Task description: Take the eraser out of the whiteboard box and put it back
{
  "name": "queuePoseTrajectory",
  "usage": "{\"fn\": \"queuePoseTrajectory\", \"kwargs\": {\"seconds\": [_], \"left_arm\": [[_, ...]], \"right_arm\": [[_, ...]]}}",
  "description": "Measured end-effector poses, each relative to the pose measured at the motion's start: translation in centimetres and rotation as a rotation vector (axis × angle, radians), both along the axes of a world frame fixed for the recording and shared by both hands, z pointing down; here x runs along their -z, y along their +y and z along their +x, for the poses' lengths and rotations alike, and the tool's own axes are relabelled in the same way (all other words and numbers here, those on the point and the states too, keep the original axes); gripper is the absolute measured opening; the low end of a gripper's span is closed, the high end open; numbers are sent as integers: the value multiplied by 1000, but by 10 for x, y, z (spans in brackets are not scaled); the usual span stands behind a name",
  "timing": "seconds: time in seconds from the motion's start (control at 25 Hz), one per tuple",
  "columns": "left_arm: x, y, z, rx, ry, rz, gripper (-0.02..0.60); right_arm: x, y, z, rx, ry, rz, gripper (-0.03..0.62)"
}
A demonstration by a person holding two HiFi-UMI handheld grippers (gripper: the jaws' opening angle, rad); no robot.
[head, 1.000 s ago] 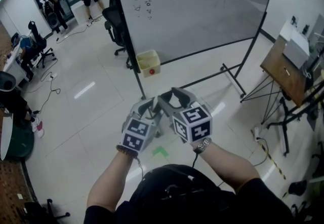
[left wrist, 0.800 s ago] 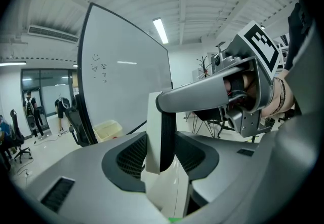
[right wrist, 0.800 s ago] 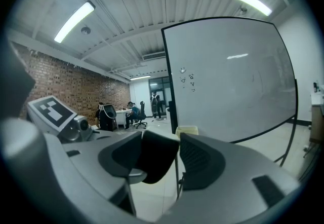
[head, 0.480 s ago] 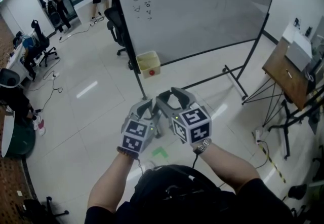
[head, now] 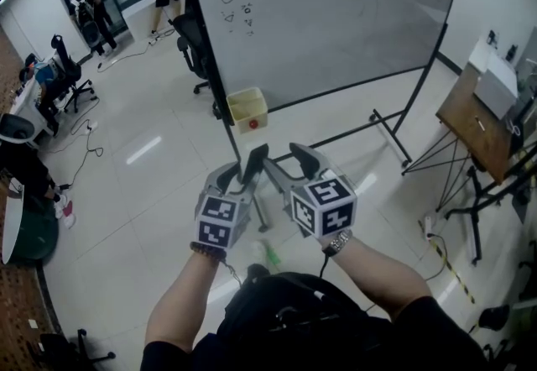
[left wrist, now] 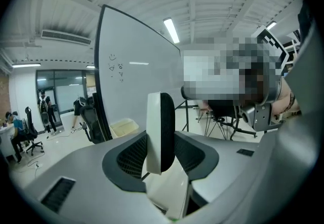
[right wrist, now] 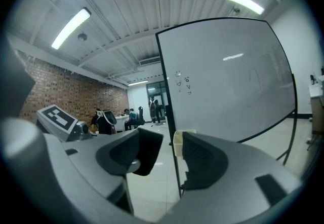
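Note:
The eraser (head: pixel 254 163), a white back with a black ribbed face, stands edge-on between the jaws of my left gripper (head: pixel 243 180), which is shut on it; the left gripper view shows the eraser (left wrist: pixel 161 132) upright. My right gripper (head: pixel 288 164) is just right of it; its jaws are opening and nothing is between them, as the right gripper view (right wrist: pixel 169 147) shows. The yellow box (head: pixel 246 101) hangs low on the left post of the whiteboard (head: pixel 336 8), well ahead of both grippers, with a small red thing (head: pixel 252 119) inside. The box (right wrist: pixel 178 142) sits between the right jaws' line of sight.
The whiteboard's stand legs (head: pixel 386 130) spread over the floor ahead on the right. A wooden table (head: pixel 474 122) with metal legs stands far right. An office chair (head: pixel 191 38) is behind the board's left post. People (head: pixel 88 13) stand at the back left.
The eraser now sticks up higher from the left gripper, which has shifted a little forward. The right gripper's jaws have spread and drawn slightly away from it.

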State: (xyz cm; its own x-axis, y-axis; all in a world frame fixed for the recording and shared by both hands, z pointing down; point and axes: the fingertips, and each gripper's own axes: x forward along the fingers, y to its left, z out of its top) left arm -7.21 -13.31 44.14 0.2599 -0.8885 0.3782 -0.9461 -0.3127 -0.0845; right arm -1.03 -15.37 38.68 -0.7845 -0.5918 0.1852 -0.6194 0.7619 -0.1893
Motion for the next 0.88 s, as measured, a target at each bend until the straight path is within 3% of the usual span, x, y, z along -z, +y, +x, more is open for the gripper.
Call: {"fn": "queuePoseTrajectory", "kwargs": {"seconds": [0.12,0.36,0.76,0.88], "left_arm": [[0,-8,-10,18,7,3,161],[-1,-33,-25,27,13,5,161],[-3,-76,-53,27,22,3,161],[-3,-90,-59,18,24,4,161]], "right_arm": [[-3,-8,0,-13,7,-6,297],[-8,-31,-4,-43,28,-11,218],[-15,-68,-25,-59,65,1,20],[-16,-78,-31,-63,72,-1,20]]}}
